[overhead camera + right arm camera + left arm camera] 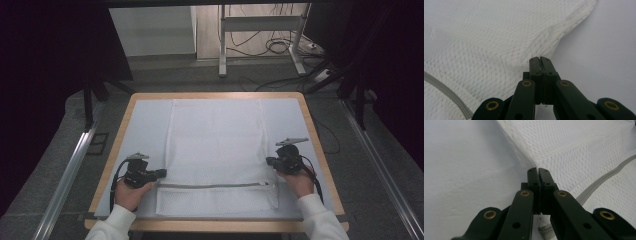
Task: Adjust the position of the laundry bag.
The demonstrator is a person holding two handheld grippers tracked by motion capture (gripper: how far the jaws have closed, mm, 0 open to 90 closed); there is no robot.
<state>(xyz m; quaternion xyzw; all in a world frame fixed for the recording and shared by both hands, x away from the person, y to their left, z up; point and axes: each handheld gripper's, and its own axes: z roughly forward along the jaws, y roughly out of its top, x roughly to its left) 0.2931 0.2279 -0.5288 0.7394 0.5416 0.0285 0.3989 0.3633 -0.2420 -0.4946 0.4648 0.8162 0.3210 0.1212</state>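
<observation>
A white mesh laundry bag point(215, 150) with a grey zipper point(215, 185) lies flat in the middle of the table. My left gripper point(163, 173) is shut on the bag's left edge just above the zipper; in the left gripper view its jaws point(538, 169) pinch the mesh hem point(564, 150), and the zipper point(604, 178) runs off to the right. My right gripper point(270, 161) is shut on the bag's right edge; in the right gripper view the jaws point(540, 59) clamp the mesh border point(499, 45), which puckers up at the grip.
A pale sheet point(145, 120) covers the wooden table point(215, 95). Metal rails point(70, 170) run along both sides on the floor. A desk frame point(260, 30) and cables point(280, 45) stand beyond the far edge.
</observation>
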